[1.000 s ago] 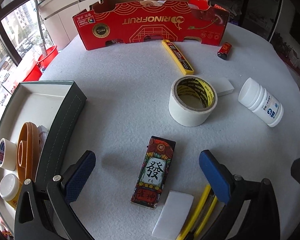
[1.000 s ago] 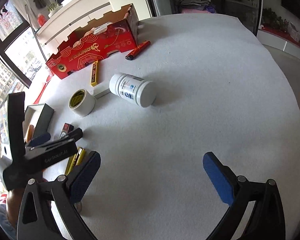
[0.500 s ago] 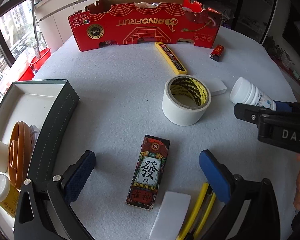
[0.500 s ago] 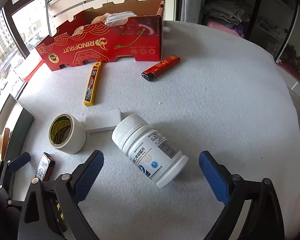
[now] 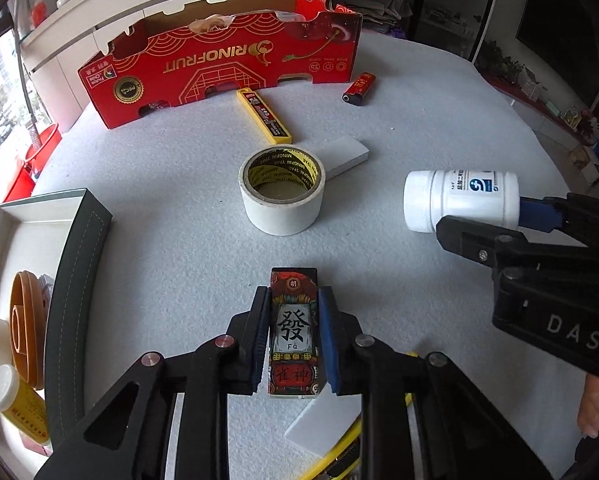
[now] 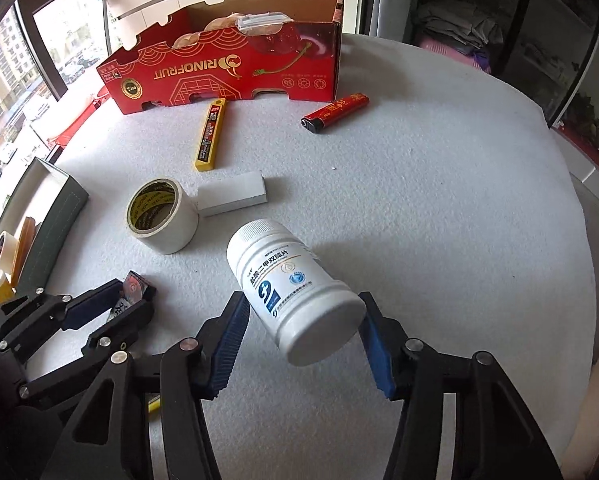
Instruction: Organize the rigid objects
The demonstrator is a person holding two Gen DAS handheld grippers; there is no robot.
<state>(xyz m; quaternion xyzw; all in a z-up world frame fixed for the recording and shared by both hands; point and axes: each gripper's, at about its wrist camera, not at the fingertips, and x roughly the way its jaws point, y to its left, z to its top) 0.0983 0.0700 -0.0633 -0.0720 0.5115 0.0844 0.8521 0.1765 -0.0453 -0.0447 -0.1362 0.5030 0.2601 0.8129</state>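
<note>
Left tool [image 5: 294,336]: its blue pads have just been closing and now press both long sides of the mahjong-print card box [image 5: 293,330], which lies flat on the bench [image 5: 419,128].
Right tool [image 6: 301,330]: its pads have just been closing too — now clenched on the base end of the white pill bottle [image 6: 291,292], cap pointing away and tilted.
Landmark: the white tape roll [image 5: 282,190], standing on its edge face near the bench's middle.
Card box: just in front of the tape roll, toward the camera.
Pill bottle: right of the tape roll.
White block [image 5: 345,156]: touching the roll's far-right side.
Yellow blade case [image 5: 264,116]: beyond the roll.
Red lighter [image 5: 359,88]: beyond the roll, to the right.
Red carton [image 5: 219,68]: behind the blade case.
Grey tray [image 5: 73,280]: left of the roll — holds 2 tape rolls and a small yellow jar.
</note>
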